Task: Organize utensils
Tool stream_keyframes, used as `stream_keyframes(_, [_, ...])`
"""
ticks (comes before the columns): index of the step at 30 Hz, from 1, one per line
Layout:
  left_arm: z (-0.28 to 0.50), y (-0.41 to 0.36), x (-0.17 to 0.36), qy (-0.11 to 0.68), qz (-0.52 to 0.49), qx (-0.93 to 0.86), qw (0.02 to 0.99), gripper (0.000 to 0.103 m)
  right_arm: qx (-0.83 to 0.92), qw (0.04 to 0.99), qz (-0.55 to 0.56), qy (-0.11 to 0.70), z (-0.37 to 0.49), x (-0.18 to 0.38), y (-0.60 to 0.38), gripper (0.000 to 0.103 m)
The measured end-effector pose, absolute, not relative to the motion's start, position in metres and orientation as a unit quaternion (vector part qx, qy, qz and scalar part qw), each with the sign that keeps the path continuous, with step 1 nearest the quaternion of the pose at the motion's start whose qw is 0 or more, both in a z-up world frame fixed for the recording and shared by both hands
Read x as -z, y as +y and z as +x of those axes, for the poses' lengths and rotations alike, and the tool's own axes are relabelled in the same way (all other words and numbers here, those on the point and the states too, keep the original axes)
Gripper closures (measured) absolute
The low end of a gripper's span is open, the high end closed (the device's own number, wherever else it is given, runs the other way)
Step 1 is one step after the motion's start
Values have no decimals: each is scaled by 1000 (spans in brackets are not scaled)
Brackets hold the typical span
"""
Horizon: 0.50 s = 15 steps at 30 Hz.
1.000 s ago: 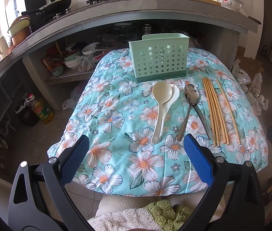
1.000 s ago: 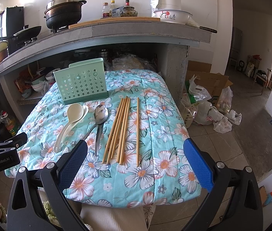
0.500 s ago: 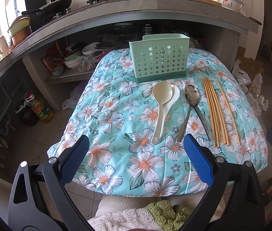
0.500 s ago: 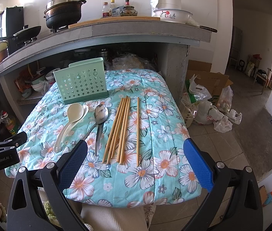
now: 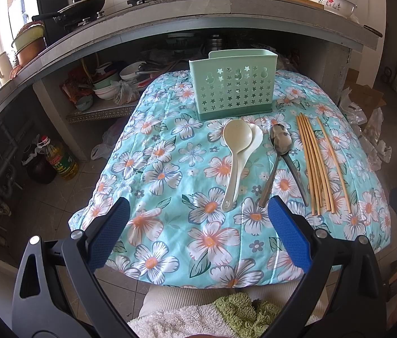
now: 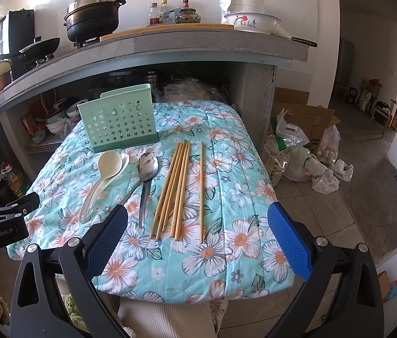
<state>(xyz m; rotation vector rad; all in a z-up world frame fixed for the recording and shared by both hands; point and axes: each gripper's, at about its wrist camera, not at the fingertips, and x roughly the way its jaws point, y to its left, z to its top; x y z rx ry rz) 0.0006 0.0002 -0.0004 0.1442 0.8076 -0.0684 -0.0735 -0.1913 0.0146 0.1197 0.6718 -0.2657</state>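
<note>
Nothing shifted since a second ago. Left gripper [image 5: 197, 235] and right gripper [image 6: 198, 235] spread wide, empty, hovering. Cream ladles [image 5: 236, 152], metal spoons [image 5: 280, 152], chopsticks [image 6: 174, 188] just before green holder [image 5: 233, 83]. Not started; next, probably pinch one handle.

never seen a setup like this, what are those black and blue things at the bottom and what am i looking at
Those are hand-held tongs, one in each of a person's hands, each with a camera looking along its blue fingers. One picture is from the left tongs, the other from the right tongs. Both are open and hold nothing. On the floral cloth stands a green holder; in front lie cream plastic spoons, metal spoons and wooden chopsticks, none yet put away.
</note>
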Motion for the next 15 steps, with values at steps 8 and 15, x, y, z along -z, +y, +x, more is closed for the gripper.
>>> stream_keyframes(8, [1, 0, 0, 393, 70, 34, 916, 8, 129, 933, 59, 330, -74, -16, -191, 6])
stream_keyframes(15, [1, 0, 0, 393, 70, 34, 916, 8, 129, 933, 59, 330, -73, -10, -190, 6])
